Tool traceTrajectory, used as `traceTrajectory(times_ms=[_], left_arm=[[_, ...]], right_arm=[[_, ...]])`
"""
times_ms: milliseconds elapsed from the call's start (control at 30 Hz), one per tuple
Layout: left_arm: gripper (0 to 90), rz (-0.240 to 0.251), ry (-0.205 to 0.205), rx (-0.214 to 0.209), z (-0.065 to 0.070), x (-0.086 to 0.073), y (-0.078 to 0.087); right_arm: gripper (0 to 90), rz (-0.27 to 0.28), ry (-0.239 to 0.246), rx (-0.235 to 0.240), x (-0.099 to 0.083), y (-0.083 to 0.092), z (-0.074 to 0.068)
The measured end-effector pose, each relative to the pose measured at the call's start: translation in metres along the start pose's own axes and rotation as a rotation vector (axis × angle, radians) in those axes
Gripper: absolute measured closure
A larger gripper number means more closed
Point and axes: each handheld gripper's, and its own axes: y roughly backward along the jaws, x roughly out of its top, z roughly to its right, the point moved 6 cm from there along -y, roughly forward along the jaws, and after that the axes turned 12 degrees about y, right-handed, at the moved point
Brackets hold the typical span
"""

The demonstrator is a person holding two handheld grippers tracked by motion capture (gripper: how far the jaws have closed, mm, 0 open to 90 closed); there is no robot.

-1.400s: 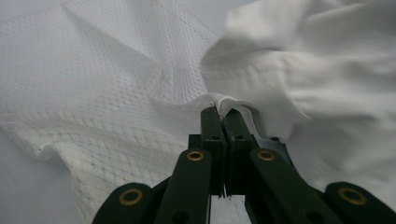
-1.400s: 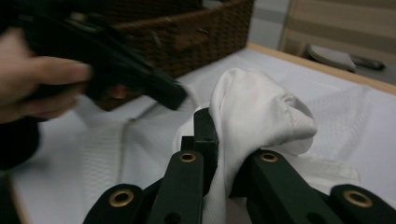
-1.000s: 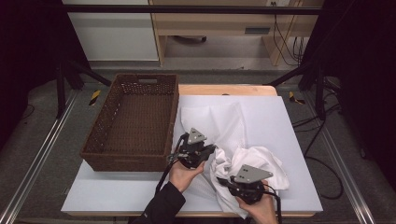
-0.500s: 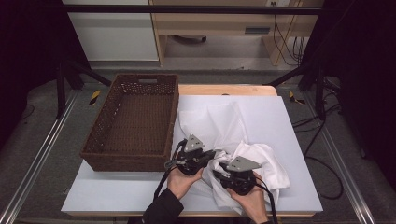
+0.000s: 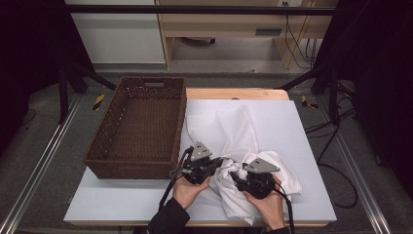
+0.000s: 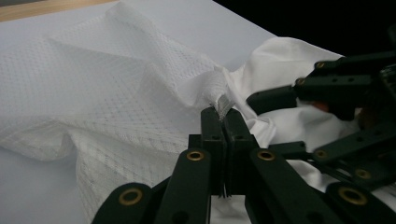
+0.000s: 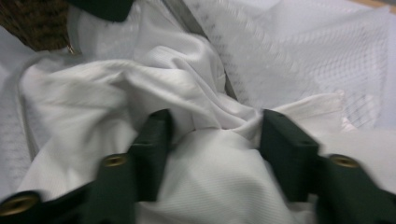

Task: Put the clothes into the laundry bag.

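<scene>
Cloth lies beside the wicker basket; left gripper pinches it, right gripper straddles it, parted.

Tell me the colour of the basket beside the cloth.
Dark brown woven wicker basket; clearest in the high view.

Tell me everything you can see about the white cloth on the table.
The white cloth is thin fabric with a fine dotted mesh weave, creased and bunched, lying on the white table just right of the brown wicker basket. Its far part lies spread fairly flat; its near part is gathered in a heap. The left gripper is shut on a small fold of its edge. The right gripper has just opened its jaws, which stand apart with a bulge of cloth between them.
</scene>
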Motion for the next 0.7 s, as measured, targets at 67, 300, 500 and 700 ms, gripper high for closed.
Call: traceTrajectory(times_ms=[67,300,500,700], left_arm=[[88.8,-0.001,0.003,0.005,-0.001,0.000,-0.001],[88.8,0.015,0.013,0.000,0.002,0.009,0.001],[88.8,0.025,-0.022,-0.037,0.018,0.013,0.008],[88.8,0.013,0.002,-0.029,0.011,0.001,0.005]], right_arm=[[81.6,0.005,0.010,0.005,0.001,0.005,-0.002],[86.1,0.079,0.059,0.135,0.014,0.027,-0.025],[85.4,0.031,0.045,0.086,0.021,-0.002,-0.022],[78.1,0.013,0.011,-0.050,0.022,-0.021,-0.011]])
